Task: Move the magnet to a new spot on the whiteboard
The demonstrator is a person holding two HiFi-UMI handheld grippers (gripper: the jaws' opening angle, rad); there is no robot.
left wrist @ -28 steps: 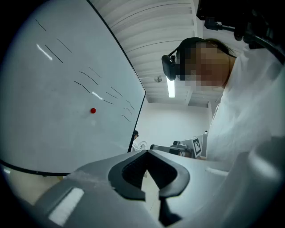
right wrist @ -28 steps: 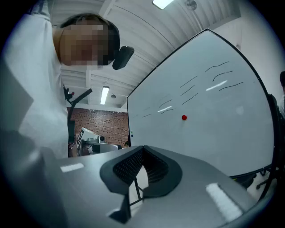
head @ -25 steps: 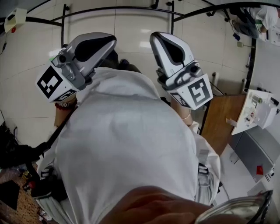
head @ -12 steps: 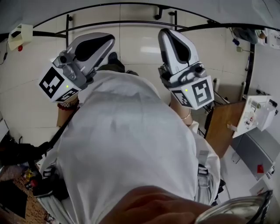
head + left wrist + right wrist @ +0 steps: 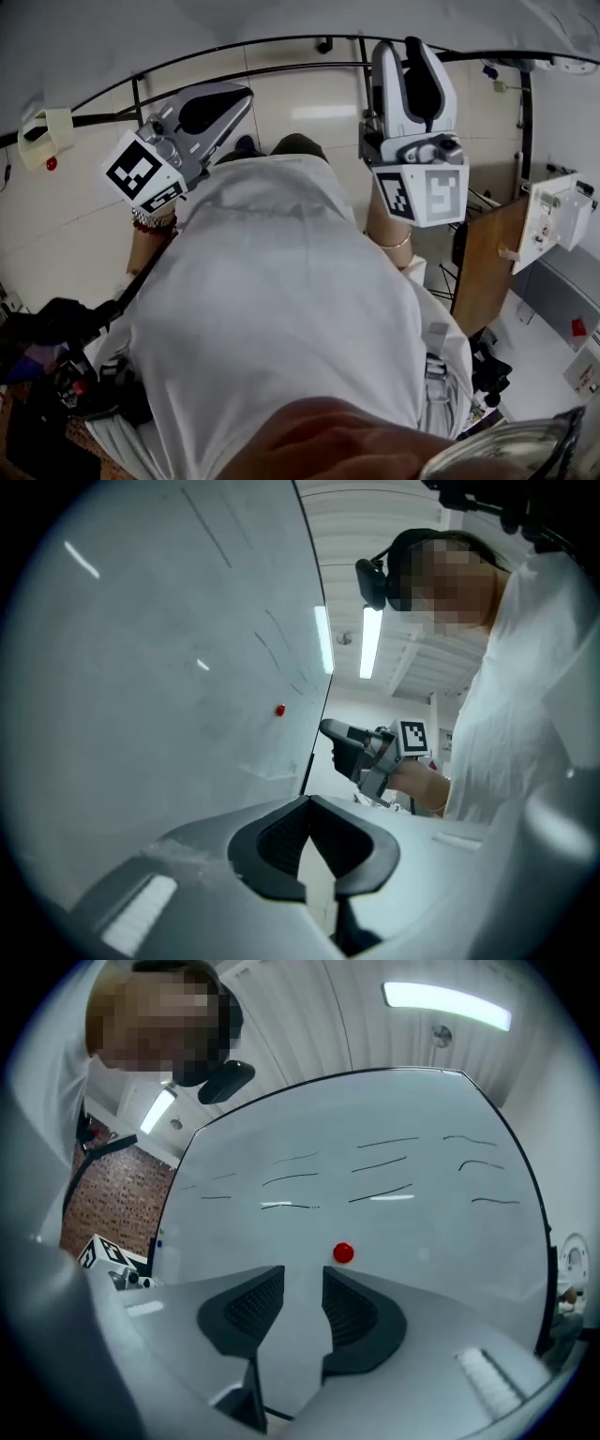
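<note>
The right gripper (image 5: 302,1274) points almost straight at the whiteboard (image 5: 394,1199), and I think this is to line up with the magnet (image 5: 343,1252). The magnet is a small red dot that sits on the board, just above the tip of the right-hand jaw in the right gripper view. The jaws have just been opening and now stand spread, with nothing between them. They do not touch the magnet, so to my eye the grasp is not yet made.

The left gripper (image 5: 307,803) has its jaws pressed together and empty. It looks along the board from the side, probably only kept out of the way.

Around the magnet the board is blank at the left, the right and below. Thin pen lines (image 5: 380,1164) cross the upper part of the frame. The black frame (image 5: 542,1241) closes the board at the far right, well apart from the magnet.
</note>
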